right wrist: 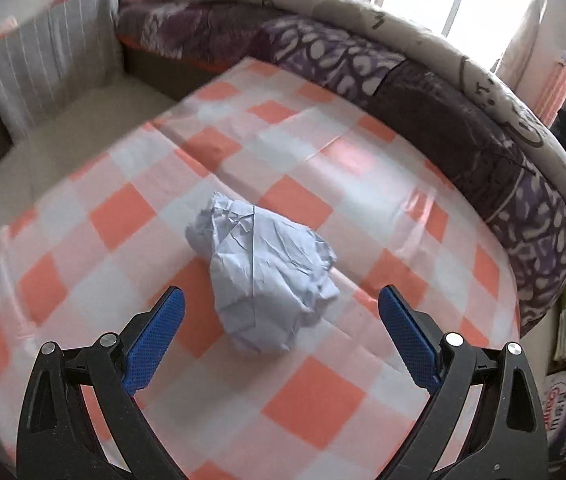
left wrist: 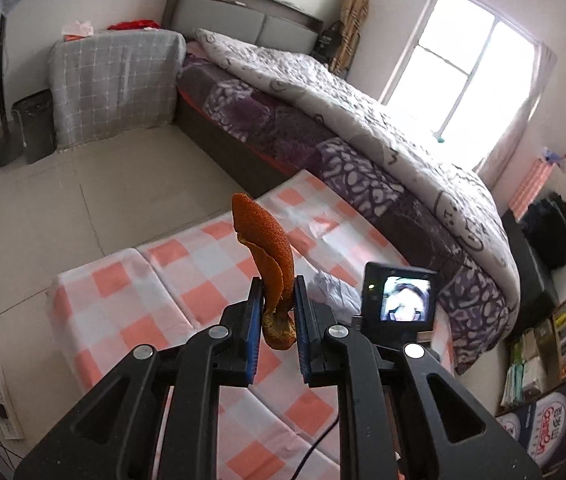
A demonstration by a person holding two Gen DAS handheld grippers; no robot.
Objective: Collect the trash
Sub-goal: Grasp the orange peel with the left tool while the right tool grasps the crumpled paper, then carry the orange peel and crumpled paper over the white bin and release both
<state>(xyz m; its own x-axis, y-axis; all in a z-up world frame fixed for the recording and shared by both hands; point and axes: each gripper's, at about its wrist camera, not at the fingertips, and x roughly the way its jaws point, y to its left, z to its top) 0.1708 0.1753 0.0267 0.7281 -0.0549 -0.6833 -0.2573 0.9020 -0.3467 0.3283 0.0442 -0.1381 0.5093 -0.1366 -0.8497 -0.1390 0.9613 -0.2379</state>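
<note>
Left gripper (left wrist: 278, 292) was clamped on a curled strip of orange peel (left wrist: 265, 240); the blue pads (left wrist: 254, 320) pinched its lower part, and the rest of the strip stood up and away past the fingertips. A darker, folded end of the peel hung just below the pinch point. The peel was held clear above the table — no contact with the pink-and-white checked cloth (left wrist: 131, 276) could be seen.

Right gripper (right wrist: 281, 296) was spread wide, fingers pointing down at the same checked cloth. A crumpled ball of pale blue paper (right wrist: 267, 272) lay on the cloth between the two blue pads (right wrist: 155, 340), nearer the fingertips than the gripper body. Neither pad touched it — a gap showed on both sides.

In the left wrist view the back of the right gripper's small screen unit (left wrist: 401, 298) showed just right of the left fingers, with a bit of the paper visible beside it.

Surroundings: a bed (left wrist: 363, 128) with a purple patterned blanket and a white quilt ran along the far edge of the table. A dark bin (left wrist: 35, 124) stood on the tiled floor beside a grey checked cover, well apart from both grippers. The right wrist view was somewhat blurred.
</note>
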